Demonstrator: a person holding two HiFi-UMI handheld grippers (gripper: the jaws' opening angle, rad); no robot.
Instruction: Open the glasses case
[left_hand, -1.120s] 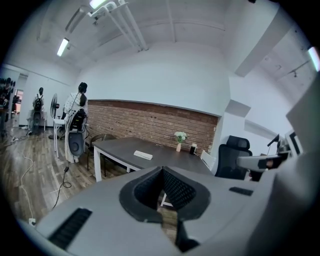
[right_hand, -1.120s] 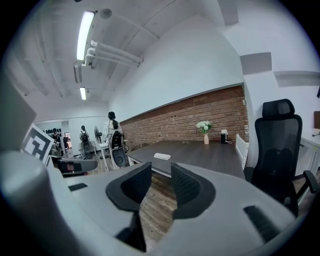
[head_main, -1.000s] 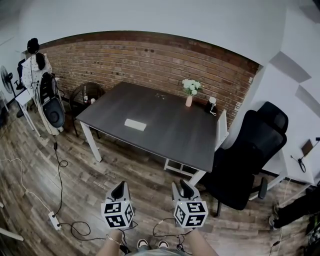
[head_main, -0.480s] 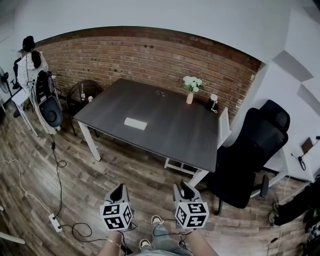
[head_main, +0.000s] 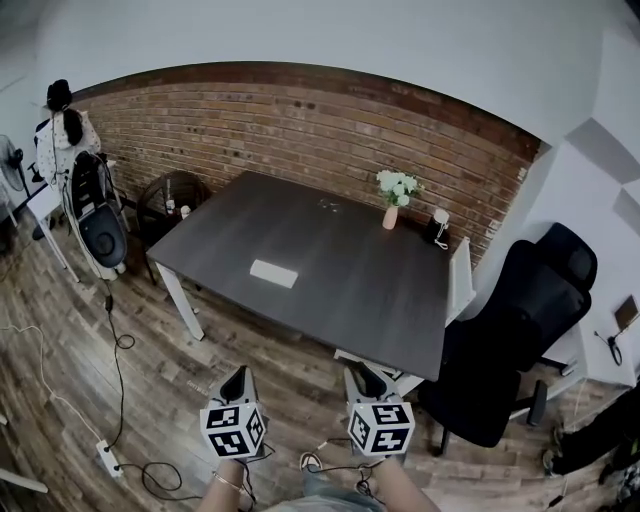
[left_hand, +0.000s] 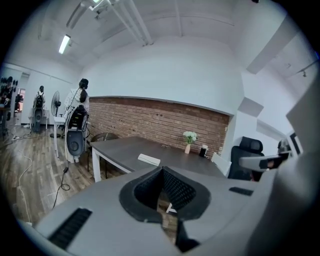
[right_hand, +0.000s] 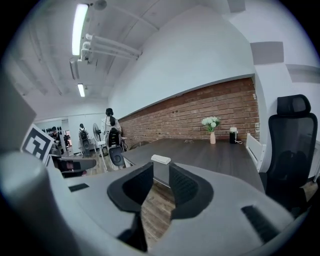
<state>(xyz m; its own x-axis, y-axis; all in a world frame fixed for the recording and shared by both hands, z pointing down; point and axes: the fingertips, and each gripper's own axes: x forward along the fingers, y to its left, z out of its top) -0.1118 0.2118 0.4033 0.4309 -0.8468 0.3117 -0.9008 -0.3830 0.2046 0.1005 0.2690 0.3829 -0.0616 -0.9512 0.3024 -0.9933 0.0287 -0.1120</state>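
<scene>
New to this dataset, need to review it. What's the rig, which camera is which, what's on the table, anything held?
No robot: a person holds a two-jaw gripper in each hand. The wide picture comes from a camera on the person's head, looking down at the left gripper and right gripper above a wooden floor. The other two come from cameras riding on each gripper, looking along its jaws. Ahead stands a dark rectangular table bearing a flat white glasses case and a small vase of white flowers; a black office chair stands beside it. Nothing is held: the left jaws meet at the tips; the right jaws stand apart, empty, and have just been closing.
</scene>
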